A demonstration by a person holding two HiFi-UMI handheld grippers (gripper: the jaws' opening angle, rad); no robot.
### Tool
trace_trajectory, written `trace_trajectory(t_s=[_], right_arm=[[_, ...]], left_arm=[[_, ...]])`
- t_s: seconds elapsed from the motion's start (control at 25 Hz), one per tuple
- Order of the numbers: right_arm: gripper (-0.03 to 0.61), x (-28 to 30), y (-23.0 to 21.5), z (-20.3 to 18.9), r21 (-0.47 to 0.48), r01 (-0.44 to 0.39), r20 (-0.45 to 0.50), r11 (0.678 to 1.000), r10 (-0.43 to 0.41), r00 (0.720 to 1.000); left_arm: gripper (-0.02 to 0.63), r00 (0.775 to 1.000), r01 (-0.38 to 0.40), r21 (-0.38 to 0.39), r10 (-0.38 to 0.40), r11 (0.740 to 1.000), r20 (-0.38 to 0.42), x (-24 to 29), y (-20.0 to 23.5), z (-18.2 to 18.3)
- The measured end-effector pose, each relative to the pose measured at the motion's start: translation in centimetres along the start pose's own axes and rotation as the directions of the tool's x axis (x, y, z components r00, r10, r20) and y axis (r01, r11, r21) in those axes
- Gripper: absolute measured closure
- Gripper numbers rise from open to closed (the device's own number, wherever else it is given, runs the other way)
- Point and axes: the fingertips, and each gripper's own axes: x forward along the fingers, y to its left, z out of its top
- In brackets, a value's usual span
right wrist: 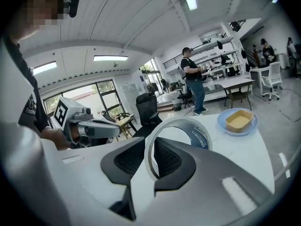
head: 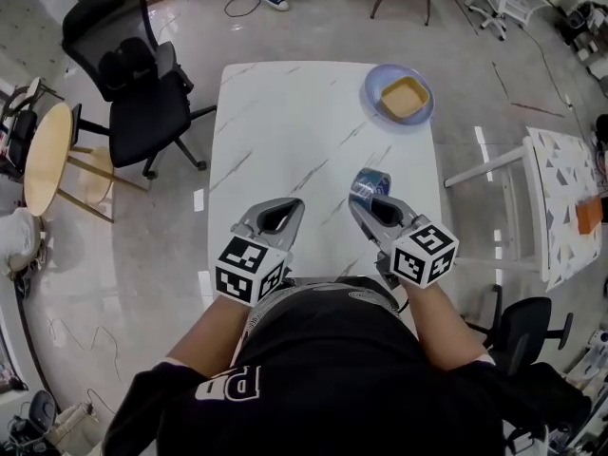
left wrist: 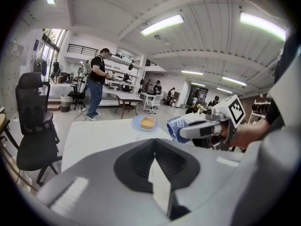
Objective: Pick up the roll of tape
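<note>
While the right gripper (right wrist: 153, 160) is clamped on the blue roll of tape with a white inner face (right wrist: 197, 134), the roll stands on edge between its jaws, with the ring wall pinched and most of the ring projecting beyond the jaw tips. The left gripper (left wrist: 154, 147) hangs to its left, near it but not touching, jaws drawn together with nothing between them. Ahead of the right gripper and slightly to its right, well apart on the white marble-veined table (head: 285, 112), sits a round blue plate (head: 382, 76) carrying a tan square block (head: 404, 97).
</note>
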Motion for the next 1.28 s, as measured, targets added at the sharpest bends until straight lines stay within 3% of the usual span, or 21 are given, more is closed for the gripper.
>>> trace_trajectory(t_s=[0.48,1.28], right_arm=[[0.52,-3.2,0.6,1.3,0.068,0.011,0.131,0.998,-0.02,0.991],[0.522,-2.4,1.2,0.8,0.025,0.01,0.096,1.0,-0.012,0.995]], left_arm=[[0.555,0.999,0.039,0.011,-0.039,0.999,0.012,0.5,-1.0,0.8],[0.555,0.999,0.03,0.013,-0.03,0.999,0.021,-0.1,-0.7,1.0]])
